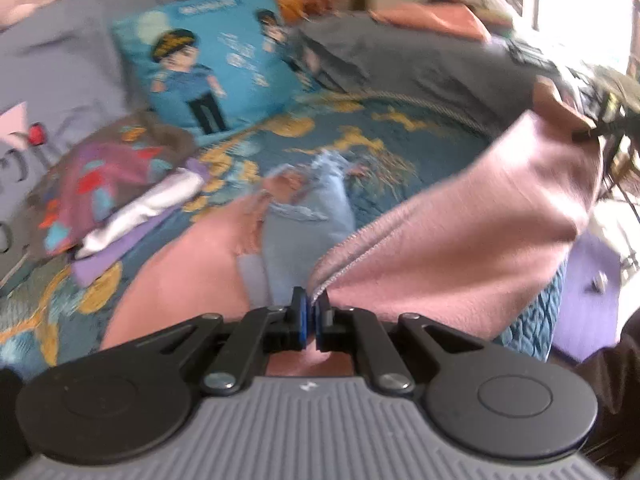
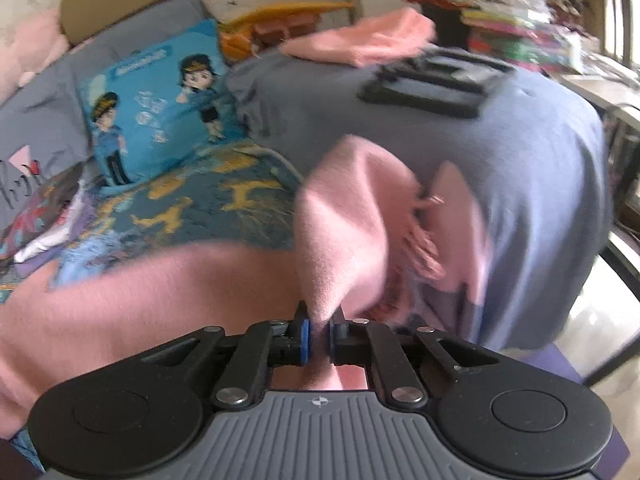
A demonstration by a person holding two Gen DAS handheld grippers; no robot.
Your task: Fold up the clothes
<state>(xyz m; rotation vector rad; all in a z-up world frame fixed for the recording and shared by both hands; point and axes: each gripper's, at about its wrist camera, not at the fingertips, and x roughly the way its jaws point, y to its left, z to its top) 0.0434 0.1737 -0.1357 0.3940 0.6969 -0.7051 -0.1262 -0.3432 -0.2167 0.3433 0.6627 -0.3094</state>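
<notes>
A pink fleece cloth with a fringed edge (image 1: 460,240) is stretched above the bed between my two grippers. My left gripper (image 1: 311,316) is shut on its stitched hem. My right gripper (image 2: 318,334) is shut on another corner of the same pink cloth (image 2: 344,232), whose fringe hangs to the right. The right gripper also shows at the far right of the left wrist view (image 1: 600,116), holding the far corner up. The rest of the cloth drapes low over the blue patterned bedspread (image 1: 380,152). A light blue garment (image 1: 312,216) lies on the bedspread under it.
A blue cartoon pillow (image 1: 208,80) leans at the back. A stack of folded clothes (image 1: 112,196) lies at the left. A grey quilt (image 2: 460,152) bulges at the right with a black object (image 2: 436,80) and another pink garment (image 2: 368,40) on it. The bed's edge and floor are to the right.
</notes>
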